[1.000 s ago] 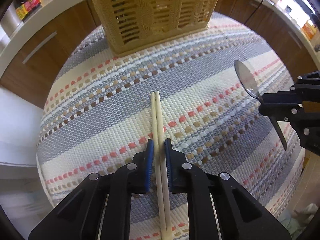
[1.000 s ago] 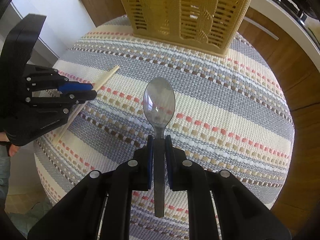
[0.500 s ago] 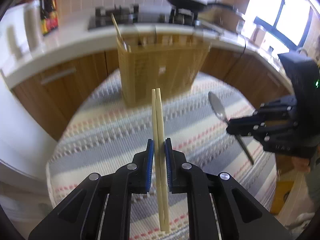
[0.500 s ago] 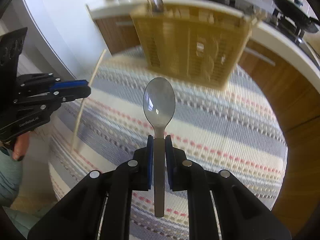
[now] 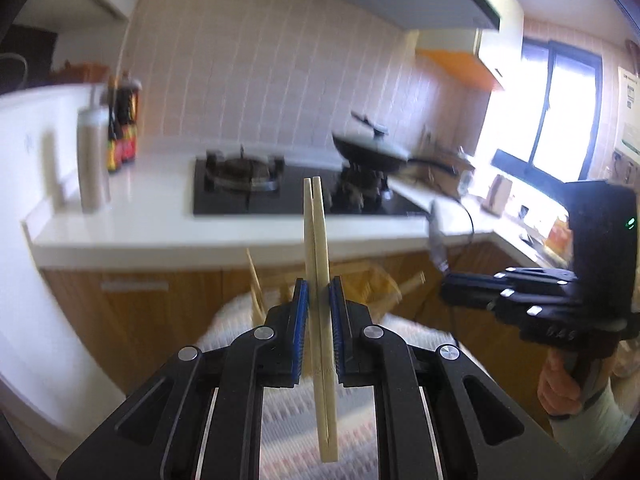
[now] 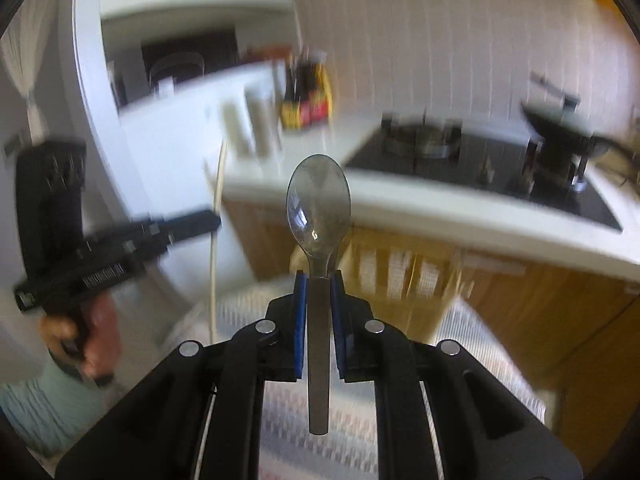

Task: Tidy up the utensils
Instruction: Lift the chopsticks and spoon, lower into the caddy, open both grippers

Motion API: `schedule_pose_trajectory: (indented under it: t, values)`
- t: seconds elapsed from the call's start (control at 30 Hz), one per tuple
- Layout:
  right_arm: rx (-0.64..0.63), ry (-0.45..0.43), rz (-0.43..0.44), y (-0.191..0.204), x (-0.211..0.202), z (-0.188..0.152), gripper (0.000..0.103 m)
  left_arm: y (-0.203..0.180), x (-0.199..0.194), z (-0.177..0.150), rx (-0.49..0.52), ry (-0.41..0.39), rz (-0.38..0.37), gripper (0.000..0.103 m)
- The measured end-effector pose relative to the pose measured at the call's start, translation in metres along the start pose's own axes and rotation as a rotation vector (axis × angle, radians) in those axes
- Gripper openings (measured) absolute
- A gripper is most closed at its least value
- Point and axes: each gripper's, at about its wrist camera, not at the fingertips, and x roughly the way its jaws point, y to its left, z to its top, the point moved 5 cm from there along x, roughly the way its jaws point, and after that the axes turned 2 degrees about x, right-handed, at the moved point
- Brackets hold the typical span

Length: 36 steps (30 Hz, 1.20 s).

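My left gripper [image 5: 318,292] is shut on a pair of pale wooden chopsticks [image 5: 315,232], which stand up high above the striped cloth [image 5: 288,420]. In the right wrist view my right gripper [image 6: 319,288] is shut on the handle of a metal spoon [image 6: 319,208], bowl upward. The yellow slatted utensil basket [image 6: 400,276] stands low behind both grippers, partly hidden by their fingers. It shows as a blurred yellow basket [image 5: 372,288] in the left wrist view, with a stick leaning in it. The right gripper [image 5: 452,292] appears at the right of the left wrist view, and the left gripper [image 6: 214,222] at the left of the right wrist view.
Behind the table runs a white counter [image 5: 160,232] with wooden cupboard fronts, a black gas hob [image 5: 248,192] and a dark pan [image 5: 372,152]. Sauce bottles [image 5: 122,128] and a pale cylinder [image 5: 92,168] stand at its left. A person's hand [image 5: 560,376] holds the right gripper's handle.
Both grippers have risen from just above the cloth and tipped upward, carrying the chopsticks and the spoon. The basket has dropped low in both views and the counter has come into sight.
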Motion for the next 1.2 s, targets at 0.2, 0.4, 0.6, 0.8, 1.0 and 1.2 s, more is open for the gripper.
schedule_pose_trajectory:
  t: [0.2,0.4,0.6,0.8,1.0,1.2]
  values:
    - [0.017,-0.217,-0.007,-0.011,-0.019,0.047,0.01,-0.006,0.002,0.037,0.039,-0.145,0.001,0.01]
    - [0.026,-0.321,-0.079,-0.035,0.0,0.054,0.01,-0.007,0.023,0.049,0.063,-0.264,-0.014,0.01]
    - [0.052,-0.338,-0.137,-0.062,0.035,0.043,0.01,0.009,0.055,0.034,0.043,-0.306,0.02,0.01]
    - [0.088,-0.297,-0.185,-0.095,0.08,0.03,0.01,0.026,0.079,0.022,0.023,-0.3,0.04,0.01]
    - [0.069,-0.276,-0.244,-0.102,0.103,0.019,0.01,0.033,0.087,0.015,0.039,-0.316,0.085,0.01]
    - [0.07,-0.274,-0.248,-0.105,0.11,0.014,0.01,0.033,0.095,0.006,0.046,-0.309,0.084,0.01]
